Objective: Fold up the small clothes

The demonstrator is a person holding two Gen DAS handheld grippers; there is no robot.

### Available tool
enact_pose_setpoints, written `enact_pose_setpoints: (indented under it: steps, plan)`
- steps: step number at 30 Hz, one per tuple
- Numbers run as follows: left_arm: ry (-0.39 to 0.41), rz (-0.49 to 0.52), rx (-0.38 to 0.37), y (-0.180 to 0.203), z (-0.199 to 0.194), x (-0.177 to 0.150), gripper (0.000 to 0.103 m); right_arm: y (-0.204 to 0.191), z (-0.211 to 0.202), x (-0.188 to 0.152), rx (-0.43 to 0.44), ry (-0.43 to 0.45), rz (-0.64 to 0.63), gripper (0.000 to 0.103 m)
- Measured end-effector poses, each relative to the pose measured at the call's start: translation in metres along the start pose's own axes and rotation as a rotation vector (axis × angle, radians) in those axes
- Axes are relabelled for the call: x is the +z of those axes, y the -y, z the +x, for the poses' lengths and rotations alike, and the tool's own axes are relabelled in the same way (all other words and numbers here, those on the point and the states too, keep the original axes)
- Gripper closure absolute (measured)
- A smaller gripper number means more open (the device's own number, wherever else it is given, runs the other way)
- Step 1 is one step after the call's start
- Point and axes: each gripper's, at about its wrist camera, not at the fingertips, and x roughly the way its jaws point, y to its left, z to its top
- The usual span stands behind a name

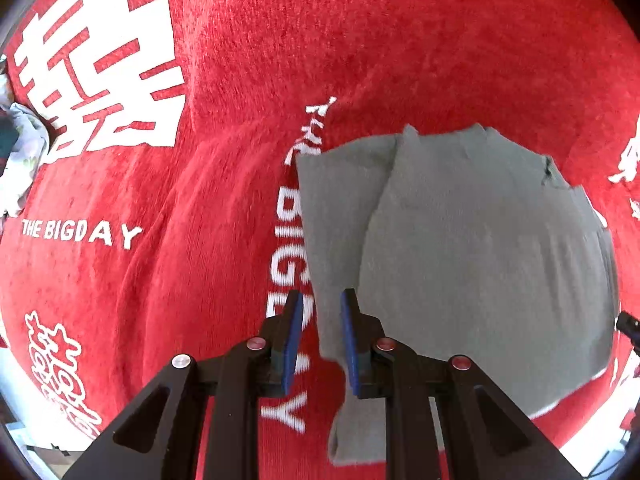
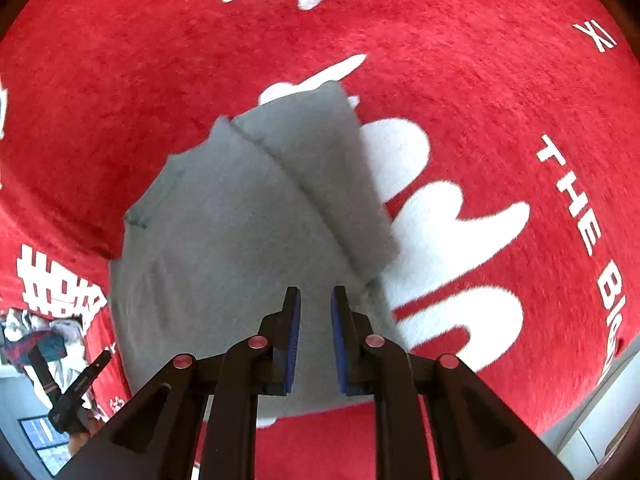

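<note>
A grey garment lies folded on the red blanket, with one flap laid over its body. My left gripper hovers over the garment's left edge. Its blue pads stand a narrow gap apart, with the cloth's edge showing flat below the gap and nothing pinched. In the right wrist view the same grey garment fills the middle, a folded flap on its right side. My right gripper hangs above the garment's near right part, narrowly open, with only cloth visible beneath the gap.
The red blanket carries large white characters and the words "THE BIG DAY". A pile of other clothes lies at its left edge, and also shows as a pile of clothes in the right wrist view. A black tool part shows at lower left.
</note>
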Motion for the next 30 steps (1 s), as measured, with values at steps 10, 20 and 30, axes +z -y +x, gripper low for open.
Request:
enact_pose_setpoints:
  steps: [10,20,30]
  plan:
    - [-0.008,-0.063,-0.004,0.0,-0.017,-0.029,0.001,-0.07,0.027,-0.052,0.13,-0.141,-0.073,0.079]
    - [-0.029,-0.188,0.012,-0.049,-0.01,-0.027,0.001,-0.151,0.123,-0.136,0.461,-0.478,0.016,0.047]
    - [-0.033,-0.164,0.016,-0.075,0.0,-0.03,0.001,-0.186,0.187,-0.176,0.556,-0.545,0.2,0.051]
